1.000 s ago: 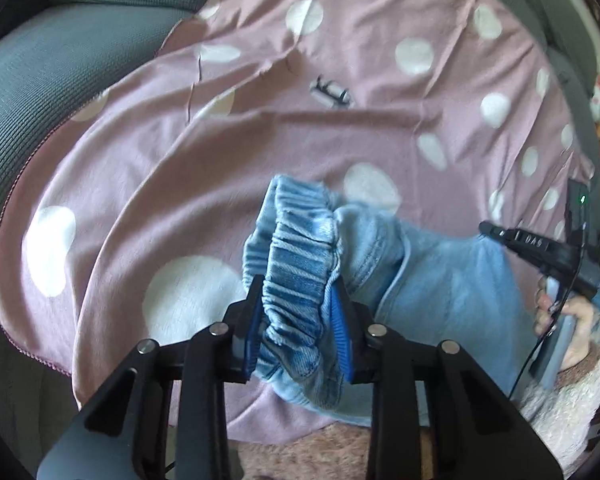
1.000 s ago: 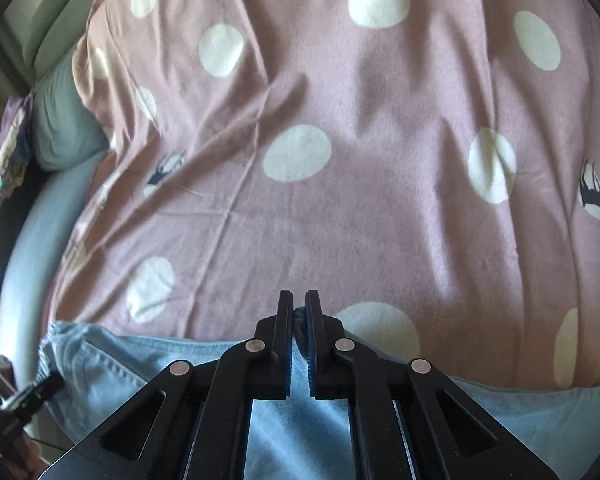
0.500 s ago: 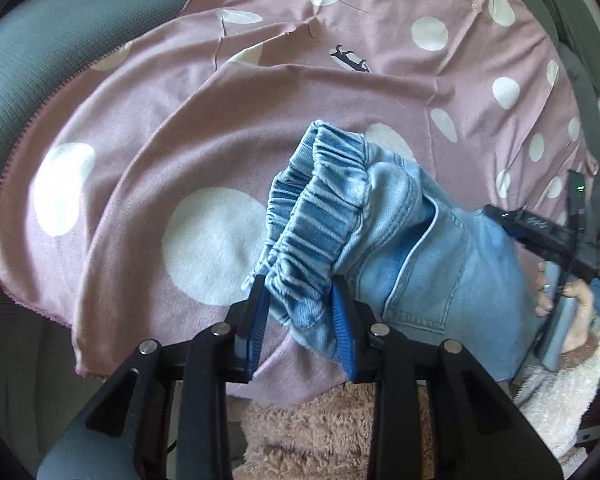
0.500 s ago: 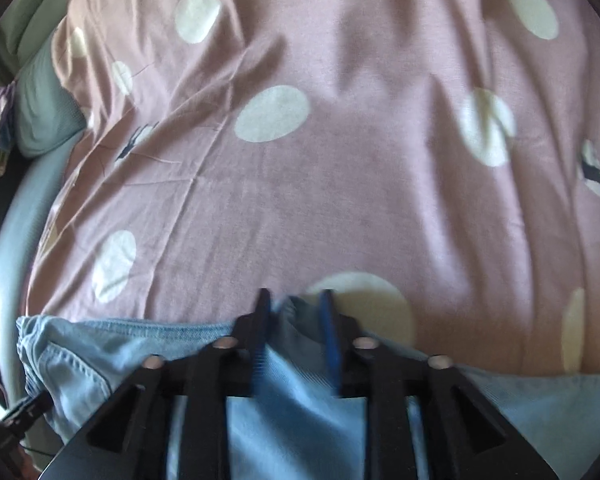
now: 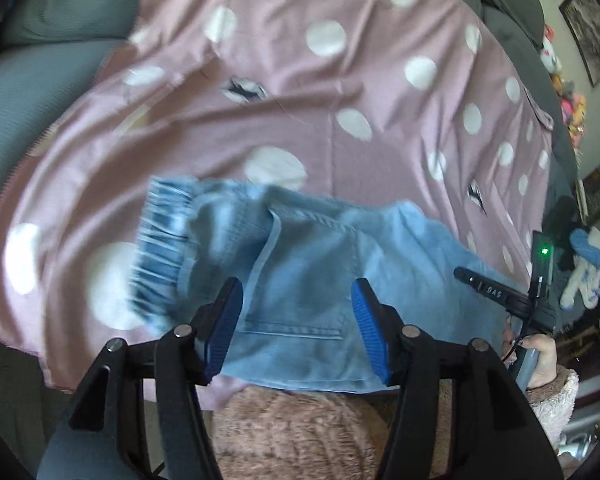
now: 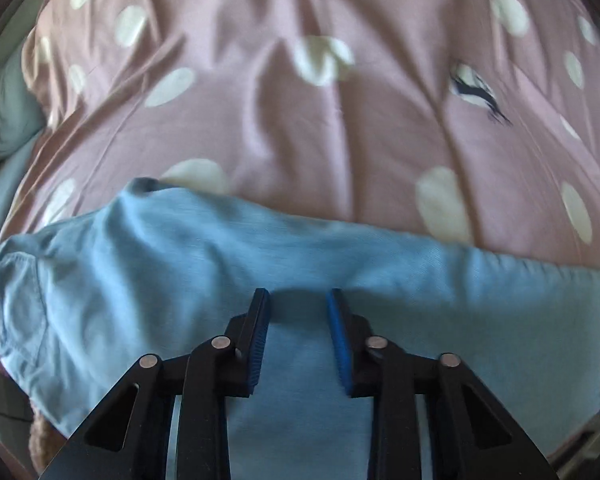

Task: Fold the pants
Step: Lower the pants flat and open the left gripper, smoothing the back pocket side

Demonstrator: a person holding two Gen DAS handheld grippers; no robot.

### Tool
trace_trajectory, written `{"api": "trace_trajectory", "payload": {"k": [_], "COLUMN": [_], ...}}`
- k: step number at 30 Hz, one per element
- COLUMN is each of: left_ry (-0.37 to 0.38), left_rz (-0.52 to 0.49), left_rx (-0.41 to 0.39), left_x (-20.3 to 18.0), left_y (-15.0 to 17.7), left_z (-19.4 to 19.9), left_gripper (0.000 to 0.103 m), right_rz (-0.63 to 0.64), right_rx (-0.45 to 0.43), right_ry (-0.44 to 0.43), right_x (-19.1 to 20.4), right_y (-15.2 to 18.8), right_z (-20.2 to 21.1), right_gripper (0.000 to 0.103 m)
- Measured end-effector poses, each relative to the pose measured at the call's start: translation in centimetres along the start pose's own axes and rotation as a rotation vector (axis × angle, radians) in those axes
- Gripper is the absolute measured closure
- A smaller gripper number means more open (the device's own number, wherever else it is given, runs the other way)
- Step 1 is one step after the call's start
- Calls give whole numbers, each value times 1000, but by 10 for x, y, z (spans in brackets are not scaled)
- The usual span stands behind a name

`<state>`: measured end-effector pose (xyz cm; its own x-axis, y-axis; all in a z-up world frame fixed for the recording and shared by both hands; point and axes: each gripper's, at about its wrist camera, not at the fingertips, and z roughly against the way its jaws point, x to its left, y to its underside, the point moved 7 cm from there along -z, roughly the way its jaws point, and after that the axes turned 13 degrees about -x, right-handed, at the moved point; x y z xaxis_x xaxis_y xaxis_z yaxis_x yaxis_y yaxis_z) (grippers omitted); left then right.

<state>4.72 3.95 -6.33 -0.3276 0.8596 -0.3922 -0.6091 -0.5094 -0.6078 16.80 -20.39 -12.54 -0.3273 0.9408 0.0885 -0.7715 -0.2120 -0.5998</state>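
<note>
Nearest us in the left wrist view, our left gripper [image 5: 298,320] stands wide open, its blue pads [image 5: 222,326] spread apart with nothing between them, poised over the pants [image 5: 300,280]. Our right gripper [image 6: 298,336] is likewise parted, a clear gap between its pads [image 6: 338,336], gripping nothing, with the pale blue cloth directly beneath it.

The pants [image 6: 260,264] lie flat across the near edge of the blanket [image 5: 340,80], a pink one with white dots. In the left view the gathered waistband [image 5: 162,248] sits to the left and a back pocket [image 5: 300,272] shows between the left gripper's fingers. Just under the near hem, a fuzzy brown fabric [image 5: 300,432] fills the bottom of that view.

At the far right of the left view, the right hand [image 5: 540,364] holds the other gripper's handle, a green light [image 5: 544,250] glowing on it.

Beyond, the blanket [image 6: 340,100] spreads in wrinkles over a grey couch [image 5: 40,60].
</note>
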Motion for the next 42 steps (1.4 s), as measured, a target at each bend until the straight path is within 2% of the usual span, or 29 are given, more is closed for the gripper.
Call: {"api": "trace_trajectory", "payload": {"k": [1,2,4,5,9,10,13,16,19,21,23,27,29,31,39,42], "left_ry": [0,-9,-33,-41,-46,-42,-56,-73,-11,23,44,40,26,20,35,24], "left_rz": [2,5,13,11,9,8,4,-7,-7,-16,-42,-82,-97,-106,-89,-108], "left_rx": [32,71,120,121,108,106,109,128,146,143,136,189,223,219,233,234], "left_x": [-1,0,5,7,11,11,10,4,-13,-26,-39,-50,-49,-48,-47,-49], "left_y": [6,14,27,31,34,34,34,34,32,32,32,45,54,57,57,58], "left_z": [-10,-20,-34,-37,-35,-36,-35,-33,-31,-29,-32,-49,-58,-62,-61,-60], "left_gripper": [52,56,60,62,65,65,65,65,65,63,55,53,53,53,51,51], "right_rz": [-18,-42,-62,-72,-195,-236,-352,-388,-480,-563,-646,-703,-692,-680,-614,-620], "right_rx": [-8,-7,-21,-28,0,-34,-77,-104,-142,-153,-171,-194,-188,-184,-206,-243], "right_ry": [0,36,155,219,330,291,238,377,426,435,455,417,422,444,518,527], "right_x": [-9,-22,-52,-70,-140,-151,-178,-211,-248,-270,-286,-287,-287,-281,-275,-275], "right_y": [2,5,9,14,40,42,52,60,76,87,95,101,105,108,108,105], "right_z": [4,7,14,18,27,32,50,74,100,114,123,123,121,120,123,132], "right_gripper": [86,86,86,86,86,97,100,99,96,87,70,67,67,67,96,97]}}
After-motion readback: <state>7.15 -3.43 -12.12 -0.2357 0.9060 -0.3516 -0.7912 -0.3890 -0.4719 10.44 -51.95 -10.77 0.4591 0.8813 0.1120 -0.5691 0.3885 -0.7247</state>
